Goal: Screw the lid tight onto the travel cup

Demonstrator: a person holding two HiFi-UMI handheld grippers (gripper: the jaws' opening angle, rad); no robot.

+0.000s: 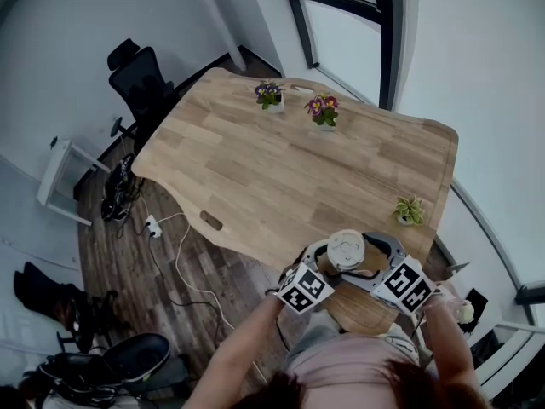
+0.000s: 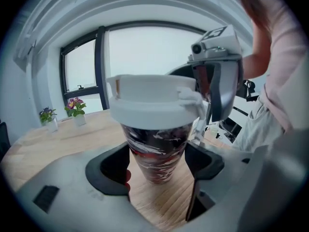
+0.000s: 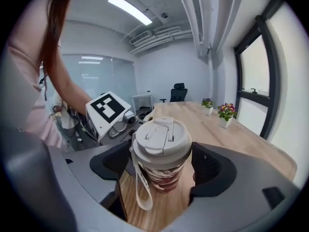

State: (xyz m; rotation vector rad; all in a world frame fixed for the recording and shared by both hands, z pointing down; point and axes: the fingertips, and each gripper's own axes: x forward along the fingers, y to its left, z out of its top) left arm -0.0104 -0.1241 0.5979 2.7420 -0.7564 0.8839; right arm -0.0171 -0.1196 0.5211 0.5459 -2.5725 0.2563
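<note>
1. Travel cup point(image 2: 157, 151); dark body with red and white swirls, tapering downward; upright on the near edge of the table point(image 1: 281, 169), directly in front of the person.
2. Lid point(image 3: 161, 138); off-white, flip tab on top, seated on the cup's mouth and looking level; a pale loop strap point(image 3: 140, 187) hangs from it down the cup's side.
3. Left gripper point(image 2: 159, 164); jaws part-way closed around the cup's body below the lid, the dark pads point(image 2: 113, 166) meeting the wall on both sides at their upper edges, the narrower foot of the cup standing free of them.
4. Right gripper point(image 3: 164, 164); jaws drawn in at lid height, one pad on each side of the lid's rim with no gap showing; hold on the lid.
5. Arrangement; in the head view the two grippers flank the cup from the person's side, marker cubes facing up, one just beside the other.
6. Table furniture; two flowering pot plants point(image 1: 269, 95) point(image 1: 323, 109) near the far edge, one small green pot plant point(image 1: 409, 210) at the right edge; all well apart from the cup.
7. Surroundings; black office chair point(image 1: 140, 79) beyond the far left corner of the table.
</note>
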